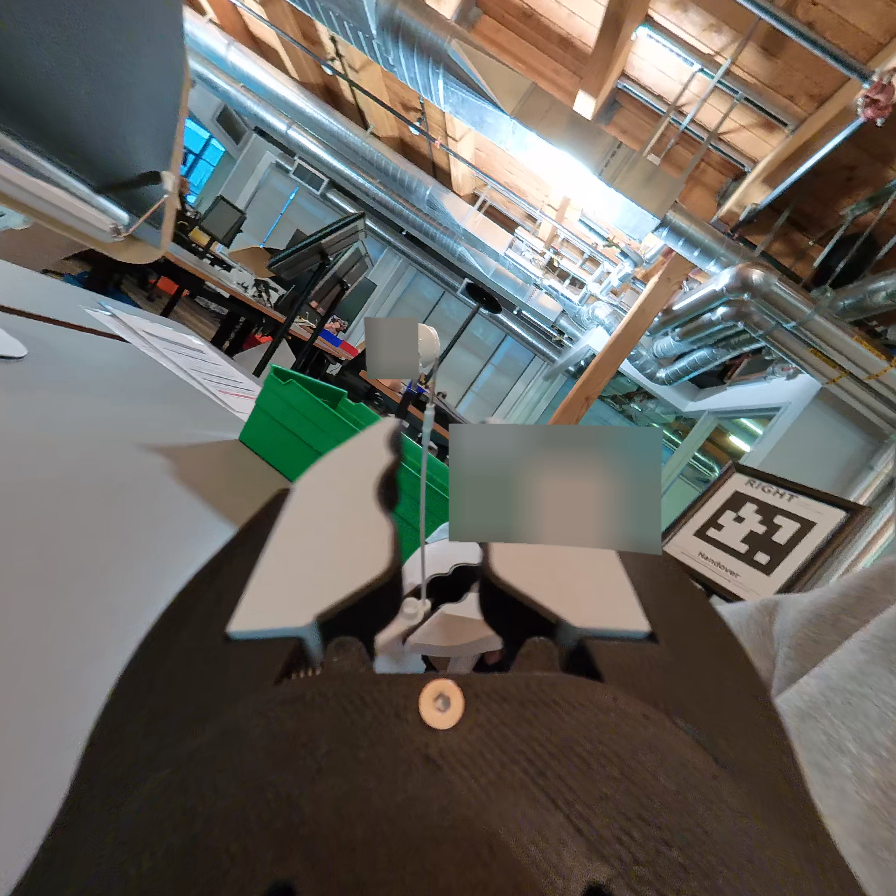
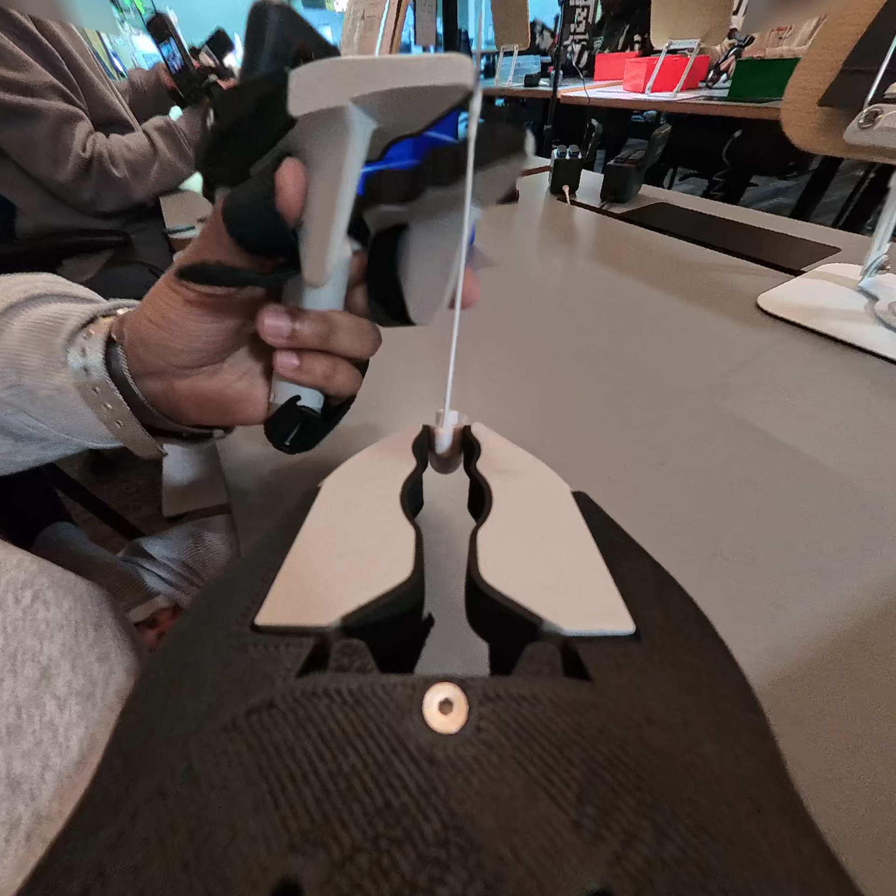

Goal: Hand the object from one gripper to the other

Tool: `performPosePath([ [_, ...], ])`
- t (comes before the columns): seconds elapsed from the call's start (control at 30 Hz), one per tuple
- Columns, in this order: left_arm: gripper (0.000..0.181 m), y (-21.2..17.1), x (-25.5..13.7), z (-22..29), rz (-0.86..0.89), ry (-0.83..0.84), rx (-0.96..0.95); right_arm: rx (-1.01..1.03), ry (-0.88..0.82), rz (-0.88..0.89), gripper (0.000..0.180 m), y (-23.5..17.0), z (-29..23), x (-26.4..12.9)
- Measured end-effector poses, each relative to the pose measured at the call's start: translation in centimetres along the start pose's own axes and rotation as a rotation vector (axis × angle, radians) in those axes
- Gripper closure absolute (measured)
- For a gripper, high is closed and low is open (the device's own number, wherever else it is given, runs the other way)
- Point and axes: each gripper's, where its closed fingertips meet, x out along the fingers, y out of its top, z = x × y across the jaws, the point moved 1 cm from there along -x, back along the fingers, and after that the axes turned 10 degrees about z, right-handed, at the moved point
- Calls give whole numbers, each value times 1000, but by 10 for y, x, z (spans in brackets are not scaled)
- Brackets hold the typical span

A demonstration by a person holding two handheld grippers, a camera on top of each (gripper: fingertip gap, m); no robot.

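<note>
The object is a thin white rod (image 2: 458,271) with a small cylindrical base (image 2: 445,439) and a white ball at its top (image 1: 429,343). My right gripper (image 2: 445,436) is shut on the base and holds the rod upright above the grey table (image 2: 630,412). My left gripper (image 1: 436,465) is open. The rod (image 1: 423,485) passes between its fingers, close to the left finger (image 1: 339,509). Its right fingertip is hidden by a blurred patch. The right gripper's fingers (image 1: 446,572) show below, between the left's. In the right wrist view a hand holds the left gripper (image 2: 426,169) around the rod's upper part.
Green bins (image 1: 300,426) and a paper sheet (image 1: 184,359) lie on the table at left. A framed marker board (image 1: 756,533) stands at right. A white stand base (image 2: 824,310), black blocks (image 2: 567,169) and a dark slot (image 2: 717,232) are farther along the table. About 10 cm separates my left fingertips from my right.
</note>
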Motion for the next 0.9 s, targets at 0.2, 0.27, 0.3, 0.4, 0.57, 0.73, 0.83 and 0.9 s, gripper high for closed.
performPosePath([
  [0.2, 100, -9, 3, -14, -11, 55, -8, 190, 58, 153, 166, 20, 8, -10],
  [0.27, 99, -17, 4, -16, -57, 51, -5, 285, 81, 220, 166, 28, 12, -15],
  [0.3, 102, -22, 4, -17, -86, 44, -5, 326, 92, 246, 166, 31, 15, -18],
  [0.4, 125, -40, 2, -16, -207, -1, -14, 403, 118, 302, 166, 38, 21, -25],
  [0.57, 151, -60, -2, -9, -342, -80, 29, 455, 180, 354, 166, 45, 21, -31],
  [0.73, 165, -64, -4, 1, -373, -148, 54, 453, 216, 363, 166, 48, 16, -32],
  [0.83, 169, -60, -4, 3, -359, -159, 36, 456, 198, 350, 166, 45, 18, -30],
  [0.9, 169, -58, -3, 1, -353, -145, 54, 442, 177, 348, 165, 43, 21, -29],
])
